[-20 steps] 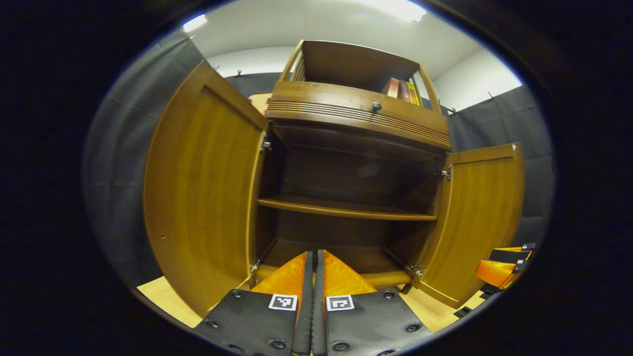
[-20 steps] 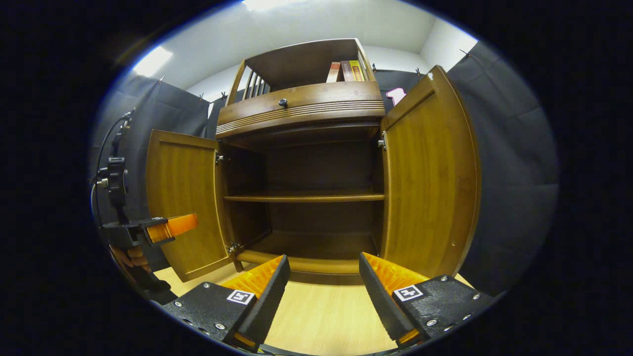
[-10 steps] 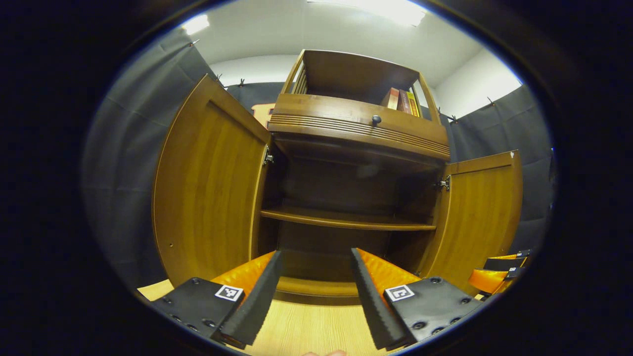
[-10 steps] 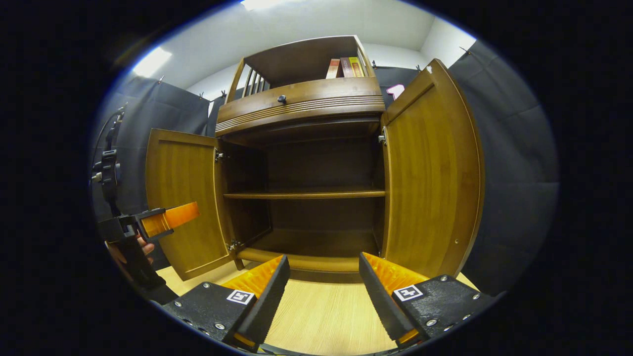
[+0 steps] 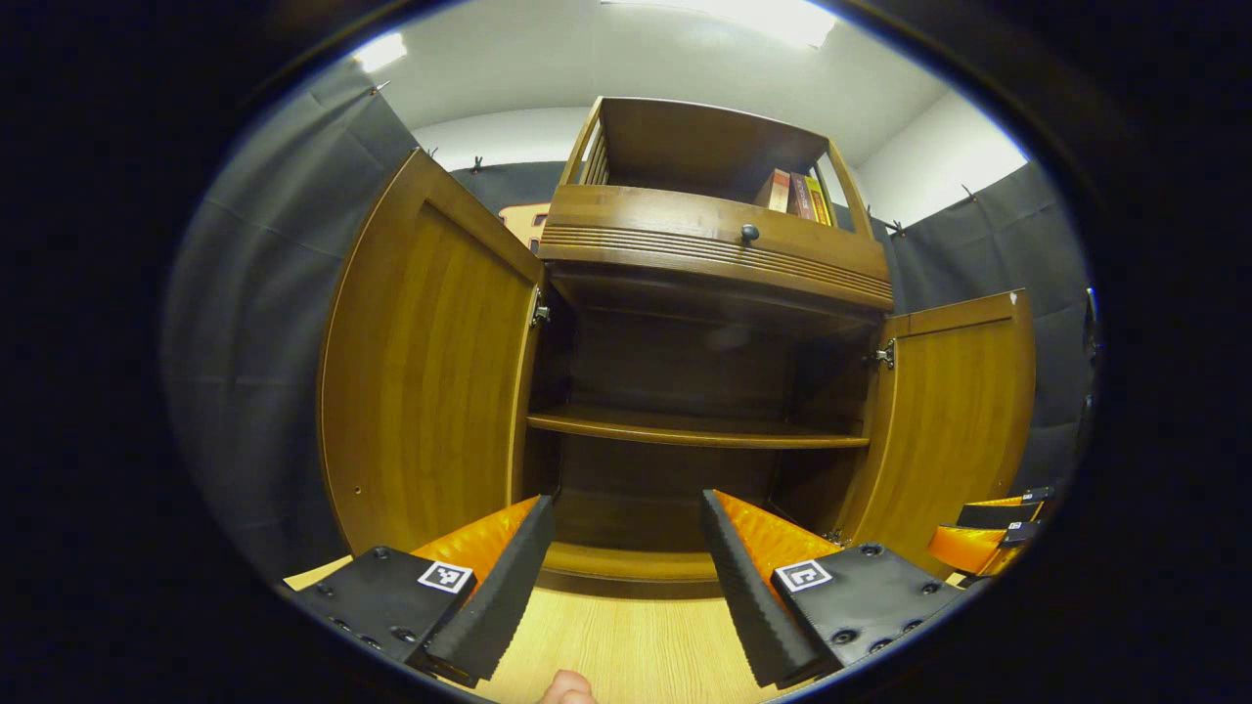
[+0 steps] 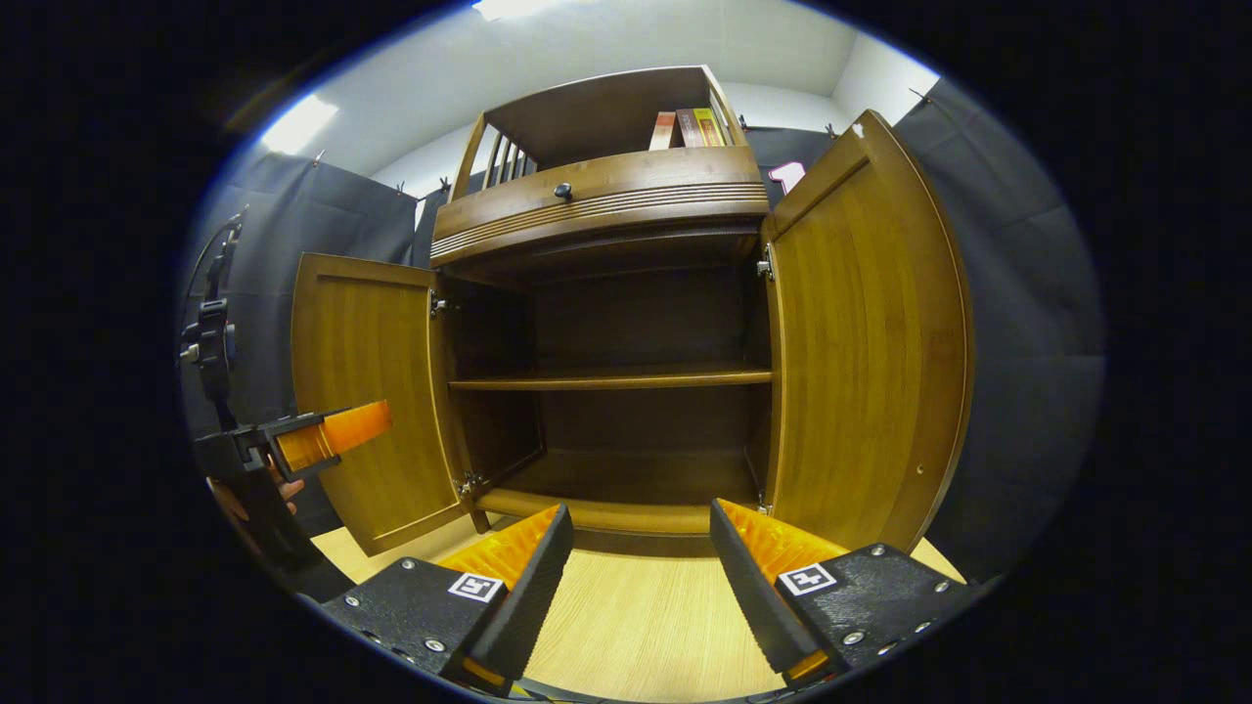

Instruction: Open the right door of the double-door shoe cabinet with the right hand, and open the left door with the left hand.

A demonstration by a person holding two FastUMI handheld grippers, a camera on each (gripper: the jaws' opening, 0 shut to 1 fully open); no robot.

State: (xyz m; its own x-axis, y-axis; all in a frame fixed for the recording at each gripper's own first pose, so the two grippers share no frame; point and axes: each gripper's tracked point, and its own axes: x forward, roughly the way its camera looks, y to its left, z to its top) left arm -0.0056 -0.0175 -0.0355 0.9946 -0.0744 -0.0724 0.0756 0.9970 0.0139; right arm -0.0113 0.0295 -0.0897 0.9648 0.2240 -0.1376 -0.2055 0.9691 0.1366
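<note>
- Left gripper: two wedge-shaped fingers with toothed inner faces, on black plates fixed with round screws, each with a small square black-and-white marker.
- Right gripper: same build.
- A black cable rises above the far gripper's mount.

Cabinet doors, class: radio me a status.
Left gripper open, right gripper open, holding nothing. Left door and right door both swung wide. Nothing in the way.

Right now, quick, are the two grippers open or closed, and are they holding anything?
Left gripper: open, holding nothing, in front of the open cabinet.
Right gripper: open, holding nothing.
</note>
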